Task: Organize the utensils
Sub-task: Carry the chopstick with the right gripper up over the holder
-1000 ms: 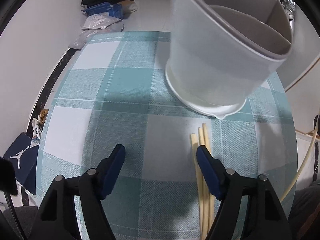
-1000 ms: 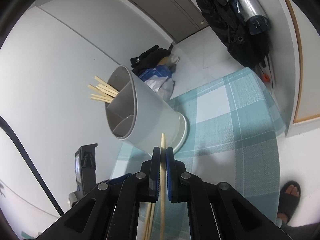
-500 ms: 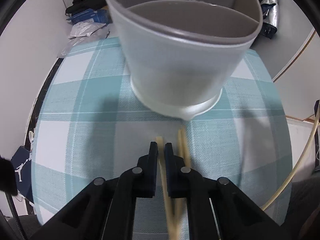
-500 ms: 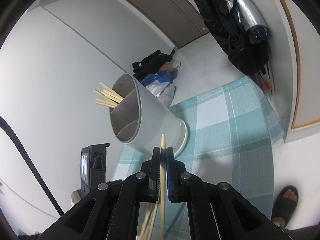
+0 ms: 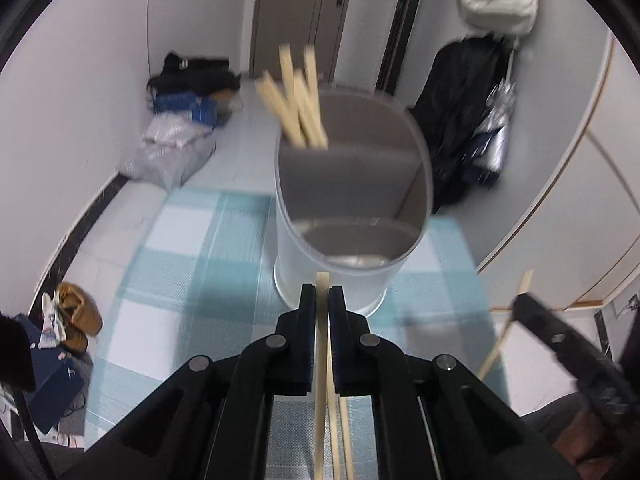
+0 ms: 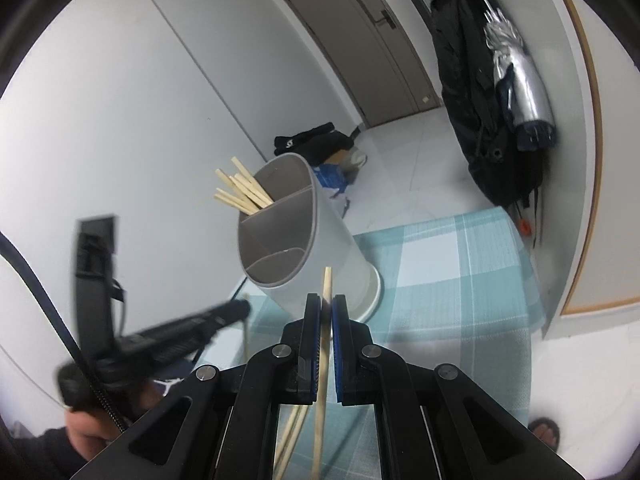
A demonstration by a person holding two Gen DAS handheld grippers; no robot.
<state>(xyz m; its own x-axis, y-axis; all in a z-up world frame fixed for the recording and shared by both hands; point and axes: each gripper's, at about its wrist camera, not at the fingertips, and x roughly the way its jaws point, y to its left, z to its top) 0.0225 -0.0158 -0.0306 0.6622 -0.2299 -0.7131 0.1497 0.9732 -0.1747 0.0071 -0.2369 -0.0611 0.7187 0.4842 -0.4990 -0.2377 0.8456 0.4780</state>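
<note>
I'm pinching one chopstick (image 5: 321,344) in left gripper (image 5: 322,300) | right gripper (image 6: 327,312) clamping another chopstick (image 6: 326,320) | light, stiff, slippery; gripping mid-shaft.

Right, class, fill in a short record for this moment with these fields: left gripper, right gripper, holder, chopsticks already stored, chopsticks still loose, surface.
left gripper: left gripper shut on one chopstick
right gripper: right gripper shut on another chopstick
holder: grey utensil holder upright on the cloth, divided into compartments
chopsticks already stored: bundle of chopsticks leaning out of the far compartment; near compartments look empty
chopsticks still loose: loose chopsticks lying on the cloth below the right gripper
surface: teal checked tablecloth
</note>
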